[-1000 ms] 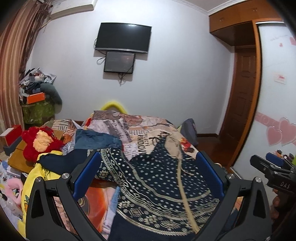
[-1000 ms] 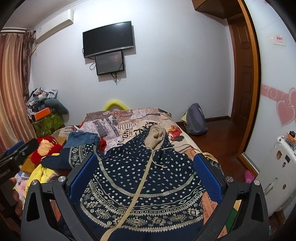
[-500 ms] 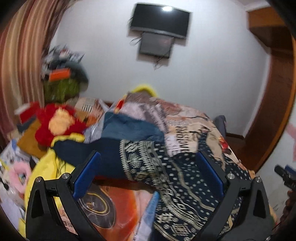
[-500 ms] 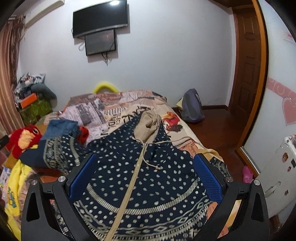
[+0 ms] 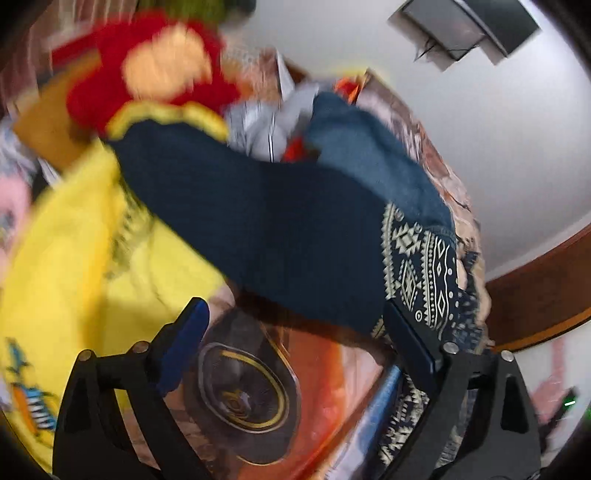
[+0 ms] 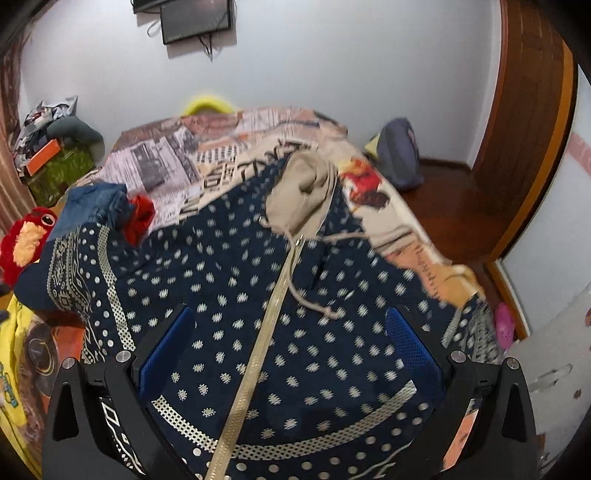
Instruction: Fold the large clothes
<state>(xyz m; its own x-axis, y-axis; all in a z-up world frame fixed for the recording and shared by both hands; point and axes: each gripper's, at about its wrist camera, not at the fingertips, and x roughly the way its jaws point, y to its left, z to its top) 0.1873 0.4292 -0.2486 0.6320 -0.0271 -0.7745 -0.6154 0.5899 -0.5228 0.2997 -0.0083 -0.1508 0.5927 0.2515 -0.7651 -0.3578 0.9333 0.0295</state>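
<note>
On the bed [image 6: 155, 166], under its printed cover, the navy hooded jacket [image 6: 229, 288] lay spread front-up, its beige hood [image 6: 303, 192] toward the far wall and its pale zip [image 6: 266, 332] running down the middle. In the right wrist view we held the right gripper [image 6: 291, 343] above the jacket's lower front. Its blue pads [image 6: 410, 347] stood wide apart, the dotted cloth lay beneath the gap, and neither pad pressed on anything. A drawstring [image 6: 314, 302] curled just beyond the gap.

In the left wrist view, which was tilted and blurred, the left gripper [image 5: 295, 332] hung over the jacket's sleeve [image 5: 266, 221], a plain navy length ending in a band of cream diamond pattern [image 5: 417, 258]. Its jaws were broadly spread and closing. The right-hand pad [image 5: 410, 343] sat at the sleeve's lower edge; whether it touched the cloth we could not tell. The left-hand pad [image 5: 184, 347] stood clear of the sleeve, over the orange print of the cover.

Beside the sleeve lay a yellow garment [image 5: 74, 258], a red plush toy [image 5: 147, 77] and folded jeans [image 5: 369, 158].

Lettering was printed on the cover near the hood, but we could not read it. A dark screen [image 6: 195, 16] hung on the wall, showing no legible text.
</note>
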